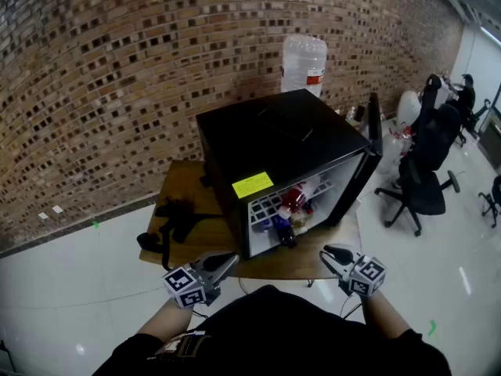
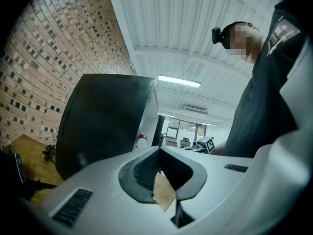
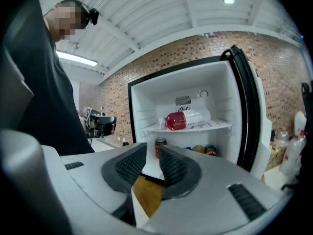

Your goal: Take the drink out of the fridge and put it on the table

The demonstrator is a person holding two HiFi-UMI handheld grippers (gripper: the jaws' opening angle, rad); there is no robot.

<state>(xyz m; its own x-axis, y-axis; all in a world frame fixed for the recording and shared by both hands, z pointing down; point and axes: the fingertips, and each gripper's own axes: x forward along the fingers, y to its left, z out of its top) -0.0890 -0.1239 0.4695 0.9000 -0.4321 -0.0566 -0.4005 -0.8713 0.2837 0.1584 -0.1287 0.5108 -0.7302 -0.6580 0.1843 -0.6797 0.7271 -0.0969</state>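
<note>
Here, left gripper (image 2: 159, 153) closed and empty, right gripper (image 3: 152, 155) slightly apart, holding nothing, facing open fridge (image 3: 222, 97)

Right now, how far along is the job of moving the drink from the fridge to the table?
Done: the black mini fridge has its door open. In hand: nothing; the right gripper faces the shelves, fingers slightly apart and empty; the left gripper has its fingers together. Left: grasp a drink, such as the clear plastic bottle of red liquid on the upper shelf, and set it on the brown wooden table.
</note>
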